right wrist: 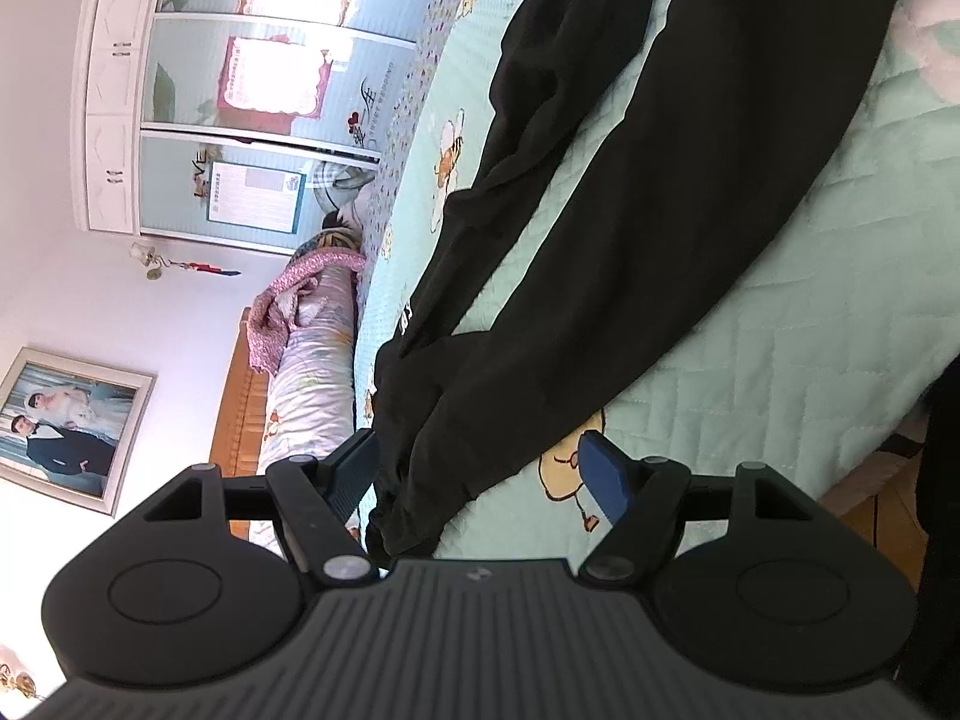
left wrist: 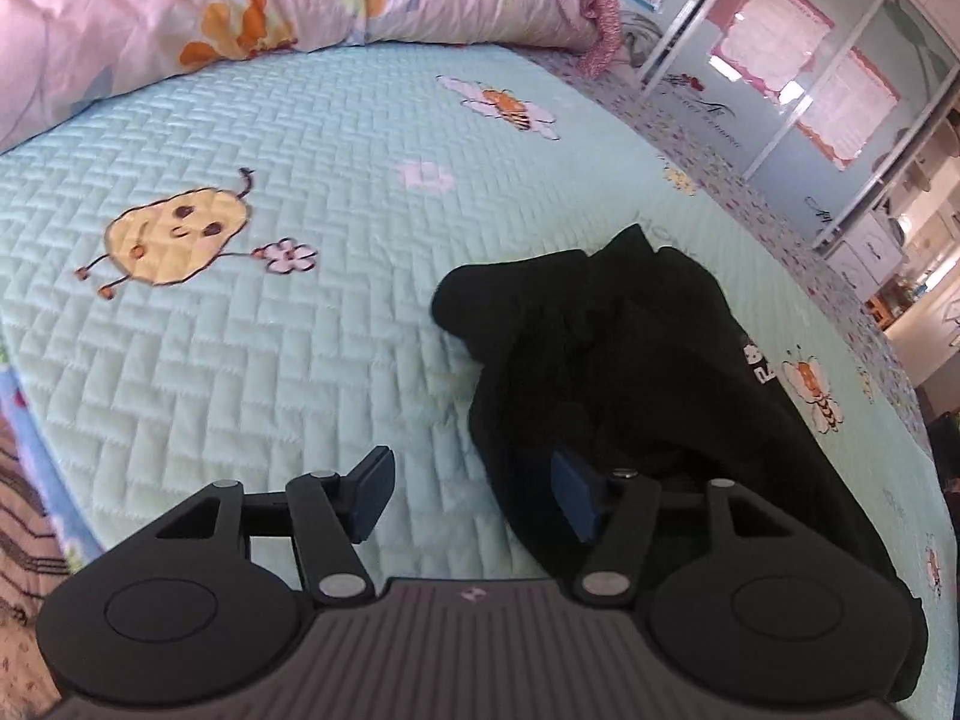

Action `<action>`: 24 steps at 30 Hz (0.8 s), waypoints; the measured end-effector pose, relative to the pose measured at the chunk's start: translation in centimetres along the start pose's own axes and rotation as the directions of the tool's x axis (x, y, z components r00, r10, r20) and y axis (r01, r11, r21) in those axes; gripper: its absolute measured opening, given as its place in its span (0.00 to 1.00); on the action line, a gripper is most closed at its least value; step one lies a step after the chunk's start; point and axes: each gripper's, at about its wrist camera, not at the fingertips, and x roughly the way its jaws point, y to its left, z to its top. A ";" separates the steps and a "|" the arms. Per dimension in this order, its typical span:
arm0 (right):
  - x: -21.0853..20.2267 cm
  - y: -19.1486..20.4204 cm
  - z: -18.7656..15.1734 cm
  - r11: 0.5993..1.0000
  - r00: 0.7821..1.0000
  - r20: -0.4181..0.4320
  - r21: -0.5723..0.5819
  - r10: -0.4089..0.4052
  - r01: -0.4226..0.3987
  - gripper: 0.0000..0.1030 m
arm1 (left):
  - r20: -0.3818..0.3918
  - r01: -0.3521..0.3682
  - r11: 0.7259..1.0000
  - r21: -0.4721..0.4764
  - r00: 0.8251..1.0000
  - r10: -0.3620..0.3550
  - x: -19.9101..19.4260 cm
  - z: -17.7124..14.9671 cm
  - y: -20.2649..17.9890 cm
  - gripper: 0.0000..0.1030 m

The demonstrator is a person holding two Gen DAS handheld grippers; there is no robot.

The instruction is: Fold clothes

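Black trousers (left wrist: 606,360) lying rumpled on a pale green quilted bedspread (left wrist: 252,372), in the right half of the left wrist view, white lettering showing at the right edge of the cloth. Left gripper (left wrist: 474,495) at bottom centre of that view, jaws spread wide, nothing held; right blue pad (left wrist: 573,504) over the near edge of the trousers, contact not discernible, left pad over bare bedspread. Printed cartoon potato figure (left wrist: 174,240) at left centre, bee print (left wrist: 510,108) at upper centre. Rolled pink floral duvet (left wrist: 180,6) across the upper left. Same trousers (right wrist: 648,210) in the right wrist view, two legs running from the top edge down to bottom centre, lying apart with bedspread showing between. Right gripper (right wrist: 480,480) at bottom centre, jaws wide apart, straddling the trouser end without clamping it. Mirrored wardrobe (right wrist: 240,102) at upper left, framed photograph (right wrist: 66,426) at lower left.
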 end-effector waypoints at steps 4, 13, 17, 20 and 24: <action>-0.6 -0.4 0.2 1.000 1.000 0.013 0.011 0.009 -0.009 0.72 | -0.004 -0.028 1.000 -0.009 1.000 0.028 -0.5 -0.6 0.2 0.64; -1.3 -0.7 0.4 1.000 1.000 0.025 0.019 0.018 -0.019 0.72 | 0.028 -0.097 0.993 -0.063 0.995 0.099 -2.1 -0.3 2.4 0.65; -1.2 -0.7 0.2 1.000 0.999 0.027 0.019 0.019 -0.019 0.72 | 0.053 -0.107 0.990 -0.093 0.992 0.113 -3.0 0.5 3.4 0.65; -1.1 -0.6 0.1 1.000 1.000 0.024 0.015 0.018 -0.018 0.72 | 0.072 -0.111 0.987 -0.112 0.990 0.120 -3.7 1.0 4.0 0.65; -1.3 -0.2 0.1 1.000 0.999 0.028 -0.004 0.024 -0.023 0.72 | 0.096 -0.116 0.984 -0.138 0.987 0.129 -4.5 1.7 4.8 0.65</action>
